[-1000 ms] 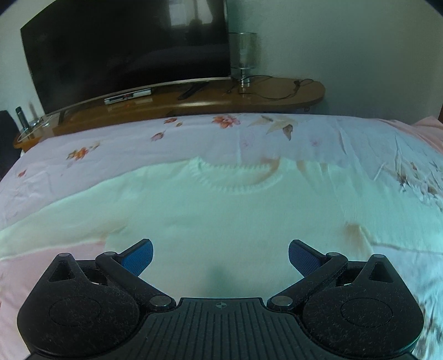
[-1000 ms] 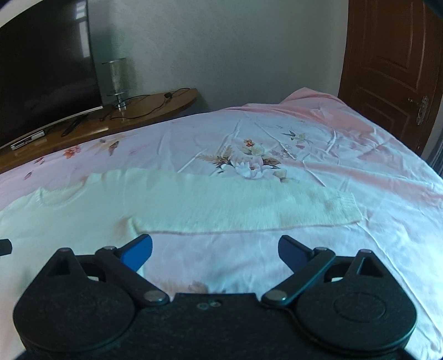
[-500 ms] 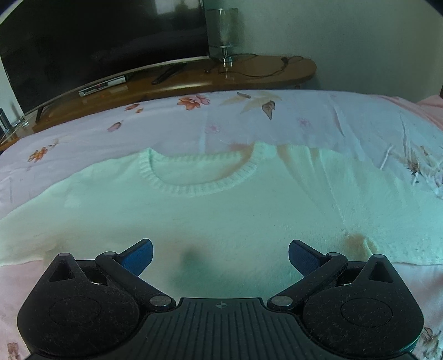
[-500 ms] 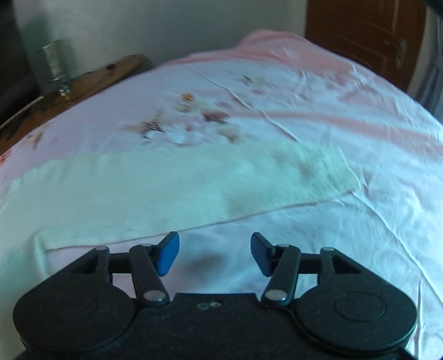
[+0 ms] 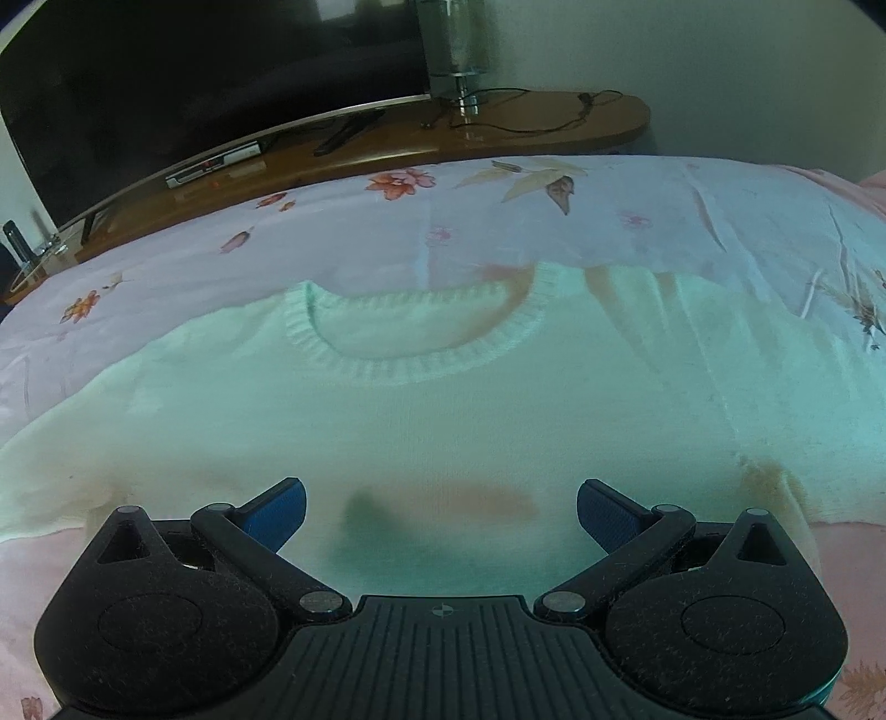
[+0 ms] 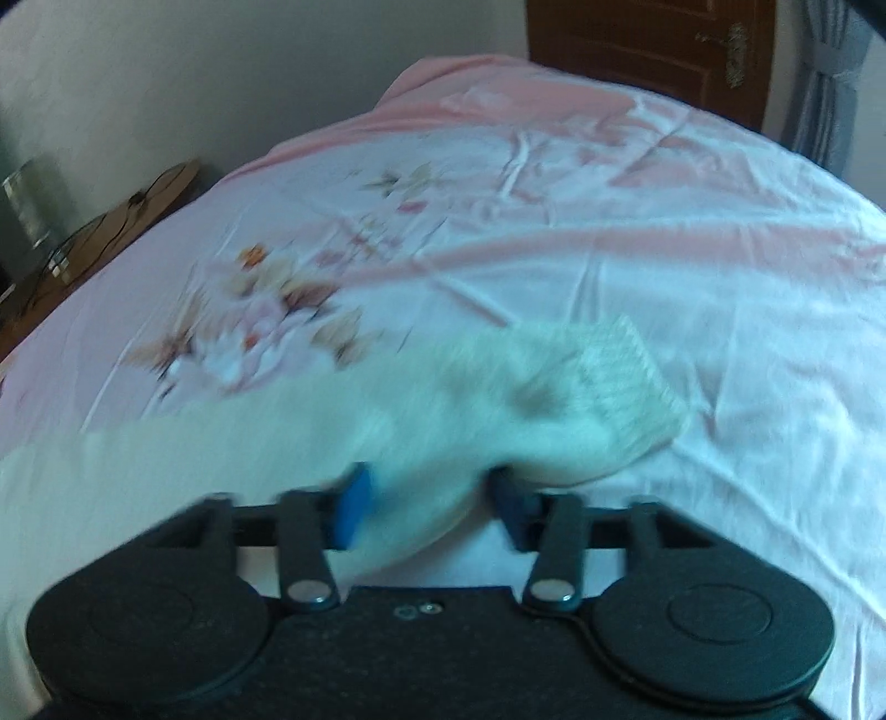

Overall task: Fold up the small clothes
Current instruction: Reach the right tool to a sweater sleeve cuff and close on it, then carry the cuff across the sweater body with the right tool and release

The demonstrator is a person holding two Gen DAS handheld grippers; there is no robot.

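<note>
A small cream knitted sweater (image 5: 443, 421) lies flat on the pink floral bedsheet, its ribbed neckline (image 5: 410, 365) facing away from me. My left gripper (image 5: 440, 504) is open and empty, low over the sweater's body. In the right wrist view, my right gripper (image 6: 429, 495) is half shut around the sweater's right sleeve (image 6: 498, 410), near the ribbed cuff (image 6: 626, 371). The sleeve bunches up between the blue pads (image 6: 354, 498). The view is blurred by motion.
A wooden TV bench (image 5: 443, 138) with a dark TV (image 5: 194, 77), a set-top box (image 5: 213, 166), cables and a glass lamp (image 5: 451, 50) stands beyond the bed. A brown door (image 6: 664, 44) and a curtain (image 6: 825, 94) stand at the far right.
My right gripper moved forward onto the sleeve and closed around it near the cuff, bunching the fabric. My left gripper moved closer over the sweater's body, still open.
</note>
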